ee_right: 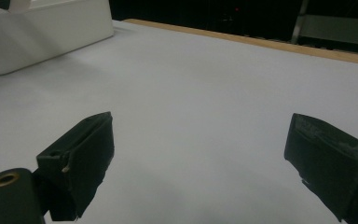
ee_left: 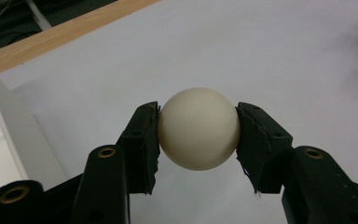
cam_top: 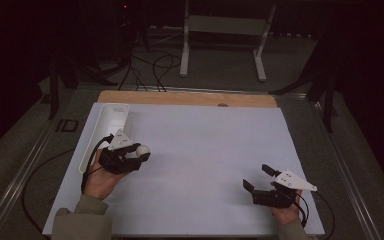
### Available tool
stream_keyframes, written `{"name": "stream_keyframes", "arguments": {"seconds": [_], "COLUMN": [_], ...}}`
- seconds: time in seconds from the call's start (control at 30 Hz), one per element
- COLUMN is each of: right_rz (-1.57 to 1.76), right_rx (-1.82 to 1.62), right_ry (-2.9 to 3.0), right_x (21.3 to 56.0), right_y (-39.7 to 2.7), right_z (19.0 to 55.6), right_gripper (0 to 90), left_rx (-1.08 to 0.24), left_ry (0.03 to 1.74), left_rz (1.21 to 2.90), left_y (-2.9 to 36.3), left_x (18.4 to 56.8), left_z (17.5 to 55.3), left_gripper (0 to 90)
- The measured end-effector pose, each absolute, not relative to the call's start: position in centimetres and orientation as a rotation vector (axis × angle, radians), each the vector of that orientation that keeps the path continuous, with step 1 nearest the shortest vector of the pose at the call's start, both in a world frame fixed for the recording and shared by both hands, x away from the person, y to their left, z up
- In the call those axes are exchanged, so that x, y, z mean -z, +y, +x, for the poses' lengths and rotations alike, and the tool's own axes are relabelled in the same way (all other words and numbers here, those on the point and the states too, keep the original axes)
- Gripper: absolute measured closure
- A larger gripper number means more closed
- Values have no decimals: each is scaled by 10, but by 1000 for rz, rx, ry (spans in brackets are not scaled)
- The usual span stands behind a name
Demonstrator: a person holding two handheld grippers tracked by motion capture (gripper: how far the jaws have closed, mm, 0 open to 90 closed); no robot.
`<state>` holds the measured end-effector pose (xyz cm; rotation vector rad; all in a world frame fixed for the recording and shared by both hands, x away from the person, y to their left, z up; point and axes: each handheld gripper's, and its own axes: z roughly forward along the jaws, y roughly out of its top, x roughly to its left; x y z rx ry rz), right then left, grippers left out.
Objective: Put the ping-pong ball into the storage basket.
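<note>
A cream-white ball [cam_top: 142, 149] is clamped between the jaws of my left gripper [cam_top: 141, 152], just right of the long white tray [cam_top: 106, 116] at the table's left side. In the left gripper view the ball [ee_left: 199, 128] sits squarely between both pads, held above the white tabletop. My right gripper [cam_top: 256, 177] rests near the front right of the table, jaws wide apart with nothing between them. In the right gripper view, the right gripper [ee_right: 200, 154] frames bare white surface, and the tray [ee_right: 46, 28] shows far off at upper left.
The white sheet [cam_top: 205, 150] covers most of the table, with a wooden strip [cam_top: 187, 98] along its far edge. Cables and a white frame stand [cam_top: 222, 30] lie on the dark floor beyond. A person's hands and sleeves come in at the bottom.
</note>
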<state>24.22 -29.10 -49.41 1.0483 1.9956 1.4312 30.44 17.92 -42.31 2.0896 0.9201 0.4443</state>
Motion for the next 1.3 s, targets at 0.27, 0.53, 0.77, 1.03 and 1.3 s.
{"name": "stream_keyframes", "arguments": {"seconds": [0.27,0.53,0.77,1.03,1.3], "right_rz": [1051,1051,1051,1051,1050], "right_rx": [-1430,-1429,-1429,-1429,-1429], "right_ry": [1996,1998,1997,1997,1995], "right_x": [494,494,494,494,494], "right_y": [-290,-290,-290,-290,-290], "right_z": [242,242,242,242,242], "right_gripper": [79,79,79,80,79], "left_rx": [-449,-457,-464,-467,-472], "left_ry": [926,935,941,947,957], "left_rz": [2089,2083,2080,2076,2069], "left_y": [182,186,189,191,194], "left_x": [423,422,422,421,421], "left_z": [304,303,303,302,302], "left_gripper": [515,514,515,515,515]}}
